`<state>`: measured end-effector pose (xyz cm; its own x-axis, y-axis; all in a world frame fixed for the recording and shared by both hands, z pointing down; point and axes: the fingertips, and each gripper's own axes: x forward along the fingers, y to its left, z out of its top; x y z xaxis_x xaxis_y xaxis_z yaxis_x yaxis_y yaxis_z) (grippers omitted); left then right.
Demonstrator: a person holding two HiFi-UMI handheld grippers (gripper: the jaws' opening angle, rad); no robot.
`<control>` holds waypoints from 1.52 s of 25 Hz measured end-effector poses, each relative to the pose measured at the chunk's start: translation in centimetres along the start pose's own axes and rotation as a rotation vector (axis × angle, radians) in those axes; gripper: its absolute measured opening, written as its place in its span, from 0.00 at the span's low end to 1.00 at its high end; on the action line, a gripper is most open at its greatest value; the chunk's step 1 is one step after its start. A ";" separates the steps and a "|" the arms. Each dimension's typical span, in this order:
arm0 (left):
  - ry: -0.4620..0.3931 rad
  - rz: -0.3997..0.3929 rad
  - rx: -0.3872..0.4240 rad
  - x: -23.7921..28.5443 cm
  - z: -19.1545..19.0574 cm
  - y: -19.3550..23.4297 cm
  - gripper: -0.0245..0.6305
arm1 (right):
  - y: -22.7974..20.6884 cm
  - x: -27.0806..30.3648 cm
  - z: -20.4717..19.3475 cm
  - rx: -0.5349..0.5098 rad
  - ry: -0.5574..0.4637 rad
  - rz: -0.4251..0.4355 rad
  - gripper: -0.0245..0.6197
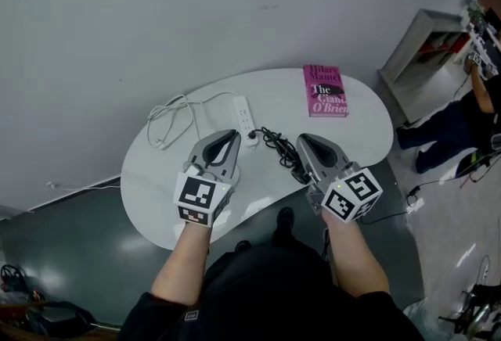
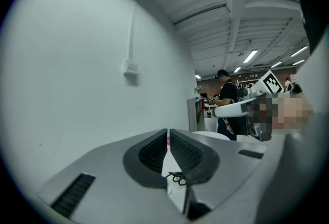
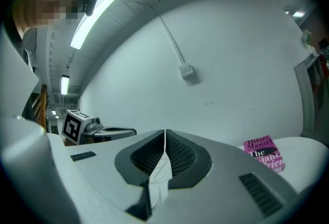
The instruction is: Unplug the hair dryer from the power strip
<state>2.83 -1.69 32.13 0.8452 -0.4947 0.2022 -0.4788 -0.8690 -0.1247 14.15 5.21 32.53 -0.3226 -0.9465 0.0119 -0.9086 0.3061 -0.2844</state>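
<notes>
Strip (image 1: 244, 117) lay on counter (image 1: 368, 136). Plug (image 1: 253, 139) sat at strip's near end, black cord (image 1: 278, 145) coiled just right of strip. Left gripper (image 1: 228, 136) was held left of that end, right gripper (image 1: 307, 141) beyond cord. Both were closed, empty. Plug judged rigid, friction-seated: best pinched by body, not by limp cord. Light strip likely lifted unless pinned.

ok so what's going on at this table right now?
A person holds a gripper in each hand over the white table. The left gripper and right gripper are both shut and empty. The power strip lies just ahead of the left gripper, and a black cord runs from it toward the right one, apparently still plugged in. A pink book lies untouched.
</notes>
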 end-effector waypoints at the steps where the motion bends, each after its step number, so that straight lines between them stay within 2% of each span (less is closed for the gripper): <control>1: 0.007 0.007 0.001 1.1 0.2 0.1 0.07 | -1.2 0.6 0.6 -0.006 0.002 0.018 0.09; 4: 0.037 0.036 0.005 3.7 -0.2 0.1 0.07 | -4.2 2.2 1.6 -0.008 0.019 0.063 0.09; 9: 0.080 0.083 -0.015 6.5 -1.6 0.4 0.08 | -6.9 4.4 0.0 0.018 0.080 0.130 0.10; 17: 0.133 0.101 -0.049 8.5 -4.1 3.0 0.08 | -7.8 8.2 -3.1 0.041 0.171 0.179 0.10; 26: 0.170 0.028 -0.086 9.7 -8.2 5.7 0.08 | -7.5 12.3 -6.2 -0.023 0.285 0.148 0.10; 33: 0.229 -0.074 -0.090 10.5 -12.5 5.1 0.08 | -6.4 13.1 -8.1 -0.044 0.342 0.141 0.10; 35: 0.253 -0.099 -0.094 10.8 -13.7 4.5 0.18 | -6.2 13.1 -8.6 -0.043 0.361 0.157 0.10; 38: 0.286 -0.122 -0.099 11.6 -15.3 4.1 0.22 | -6.3 13.9 -8.7 -0.033 0.354 0.214 0.10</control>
<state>7.03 -11.08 48.79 0.8033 -0.3571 0.4766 -0.4108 -0.9117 0.0093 13.11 -8.98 42.83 -0.5716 -0.7691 0.2860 -0.8170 0.5012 -0.2850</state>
